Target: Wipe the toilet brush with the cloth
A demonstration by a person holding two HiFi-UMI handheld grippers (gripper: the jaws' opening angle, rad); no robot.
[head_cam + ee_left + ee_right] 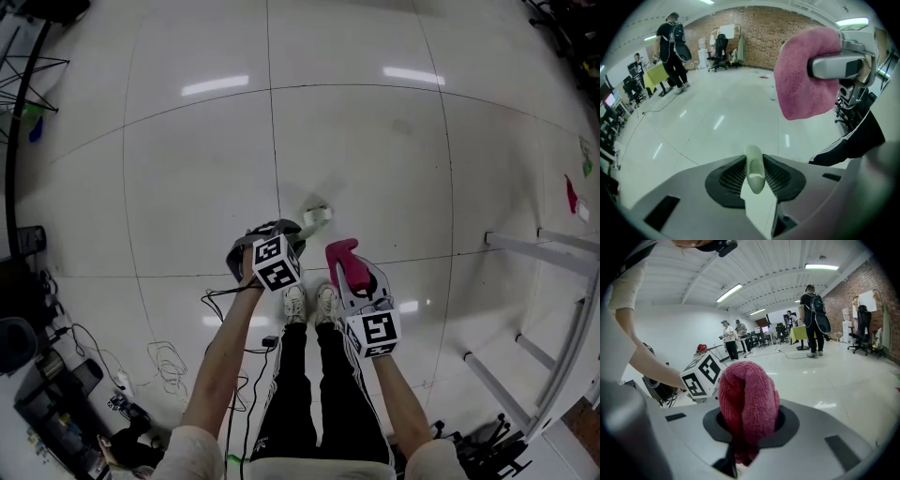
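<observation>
Gripping toilet brush [754,174] in L fingers [726,183], cloth [747,401] in R fingers [785,426], over glossy tiled floor [356,141].

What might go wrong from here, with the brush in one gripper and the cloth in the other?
The slim pale green toilet brush handle sits pinched between the left gripper's pads; a sideways wipe might twist it loose. The fluffy pink cloth is only bunched in the right gripper, so rubbing may tug it out.

Toilet brush [317,215] head blurred, handle mostly hidden.
</observation>
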